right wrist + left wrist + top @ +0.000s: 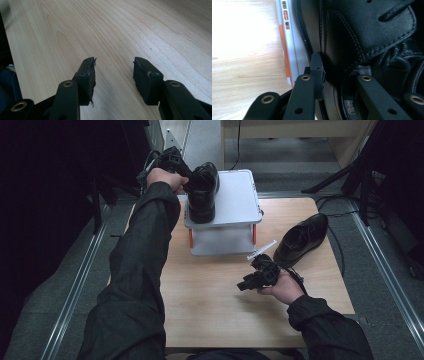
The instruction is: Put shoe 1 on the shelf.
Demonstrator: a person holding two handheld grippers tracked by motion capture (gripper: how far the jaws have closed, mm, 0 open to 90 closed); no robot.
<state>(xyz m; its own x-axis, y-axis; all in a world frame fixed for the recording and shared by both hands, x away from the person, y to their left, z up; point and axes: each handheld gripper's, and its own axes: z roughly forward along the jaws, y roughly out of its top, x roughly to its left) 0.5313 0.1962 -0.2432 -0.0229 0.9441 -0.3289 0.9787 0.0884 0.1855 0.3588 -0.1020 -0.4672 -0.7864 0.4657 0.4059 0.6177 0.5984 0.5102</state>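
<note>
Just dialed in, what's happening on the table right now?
The person's left claw is at the heel of a black shoe standing on the white stand, one jaw inside the opening, one outside the wall, not clearly pressing. The second shoe lies on the table. The right claw hangs open, nothing between its jaws.

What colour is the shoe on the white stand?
Black shoe, clearest in the high view.

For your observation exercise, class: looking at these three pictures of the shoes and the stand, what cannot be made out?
- Left tongs: in the left gripper view the far tip is lost in the shoe's dark opening, so contact there is unclear.
- Lower shelf of the stand: hidden under its top in the high view.
- Second shoe: too dark to read its laces.
- Insole print: too small, cut by the tongs.
</note>
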